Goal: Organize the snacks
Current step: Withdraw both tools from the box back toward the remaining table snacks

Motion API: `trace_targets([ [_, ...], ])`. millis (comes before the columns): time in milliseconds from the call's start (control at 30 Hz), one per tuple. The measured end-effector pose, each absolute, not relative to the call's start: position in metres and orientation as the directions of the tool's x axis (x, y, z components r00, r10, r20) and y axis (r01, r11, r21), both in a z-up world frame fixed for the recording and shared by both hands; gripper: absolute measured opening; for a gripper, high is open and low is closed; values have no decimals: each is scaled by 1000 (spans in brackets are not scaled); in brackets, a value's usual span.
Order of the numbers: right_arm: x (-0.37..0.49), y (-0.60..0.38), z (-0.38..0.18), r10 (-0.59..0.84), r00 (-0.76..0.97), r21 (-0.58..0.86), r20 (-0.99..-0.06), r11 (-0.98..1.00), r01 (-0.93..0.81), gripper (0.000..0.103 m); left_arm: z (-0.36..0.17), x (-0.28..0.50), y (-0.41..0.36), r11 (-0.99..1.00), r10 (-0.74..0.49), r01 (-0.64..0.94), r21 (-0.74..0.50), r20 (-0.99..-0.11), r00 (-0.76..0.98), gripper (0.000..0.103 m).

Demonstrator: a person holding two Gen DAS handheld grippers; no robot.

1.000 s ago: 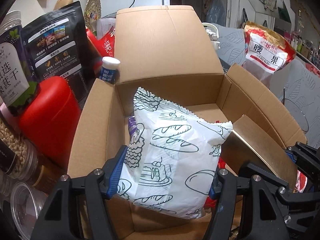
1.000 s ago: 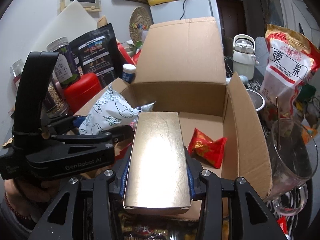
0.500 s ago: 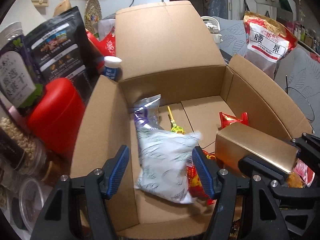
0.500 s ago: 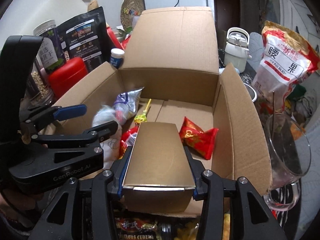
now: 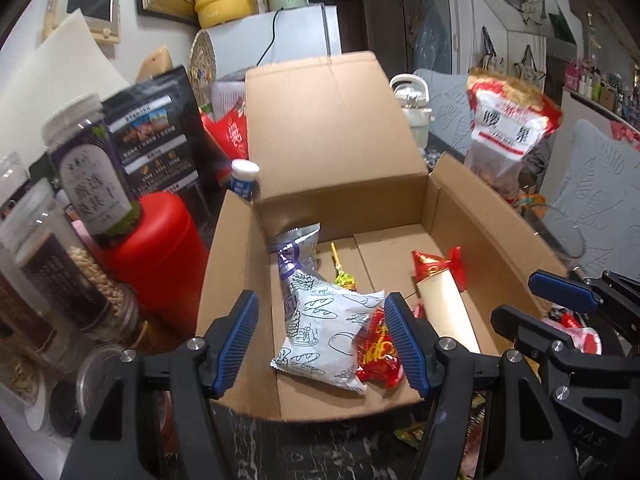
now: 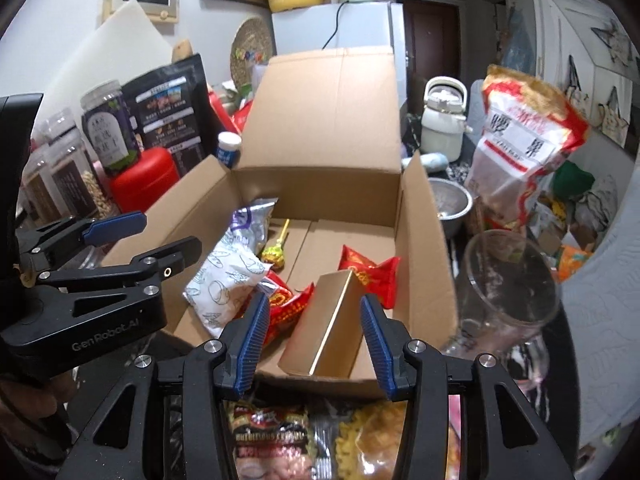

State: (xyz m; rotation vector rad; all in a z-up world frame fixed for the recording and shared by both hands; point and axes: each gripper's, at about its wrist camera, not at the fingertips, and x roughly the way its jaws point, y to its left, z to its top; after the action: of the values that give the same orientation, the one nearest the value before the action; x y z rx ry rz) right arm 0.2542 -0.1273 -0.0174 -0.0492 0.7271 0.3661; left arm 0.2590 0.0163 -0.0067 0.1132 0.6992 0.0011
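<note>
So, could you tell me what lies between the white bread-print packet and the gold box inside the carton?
A red snack bag lies between white packet and gold box, clearest in the right wrist view.

Open cardboard box (image 5: 472,216) holding white bread-print packet (image 5: 328,336), red wrappers (image 5: 378,354), tilted gold box (image 6: 324,320), lollipop (image 5: 344,278), purple-silver bag (image 5: 294,250)

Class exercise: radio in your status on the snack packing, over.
Left gripper open, right gripper open, both empty. White bread packet and gold box lying inside cardboard box. Nothing blocking.
</note>
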Motion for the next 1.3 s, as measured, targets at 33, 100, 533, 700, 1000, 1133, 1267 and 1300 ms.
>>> trace_targets([
  [33, 249, -129, -13, 311, 693, 82, -650, 936, -343, 47, -3, 254, 15, 994, 37, 38, 104, -636, 771, 65],
  [100, 242, -131, -6, 313, 701, 80, -641, 935, -344, 47, 5, 244, 14, 994, 27, 45, 99, -623, 782, 65],
  [533, 176, -141, 39, 319, 767, 47, -557, 934, -354, 60, 50, 177, 15, 996, -68, 89, 11, -553, 830, 65],
  [700, 153, -144, 49, 307, 778, 23, -548, 935, -353, 63, 58, 157, 12, 995, -85, 103, 2, -554, 828, 76],
  [1000, 110, -152, 51, 271, 788, 2, -553, 946, -324, 67, 53, 113, 2, 984, -158, 177, -22, -570, 806, 76],
  [1133, 88, -154, 47, 266, 795, 5, -546, 949, -315, 69, 47, 97, 0, 980, -181, 197, -36, -578, 796, 76],
  [1267, 73, -161, 40, 274, 790, 33, -549, 951, -307, 69, 37, 86, -1, 975, -210, 212, -68, -594, 776, 76],
  [1300, 71, -162, 37, 272, 788, 38, -552, 953, -302, 69, 33, 84, -1, 972, -225, 220, -83, -602, 766, 76],
])
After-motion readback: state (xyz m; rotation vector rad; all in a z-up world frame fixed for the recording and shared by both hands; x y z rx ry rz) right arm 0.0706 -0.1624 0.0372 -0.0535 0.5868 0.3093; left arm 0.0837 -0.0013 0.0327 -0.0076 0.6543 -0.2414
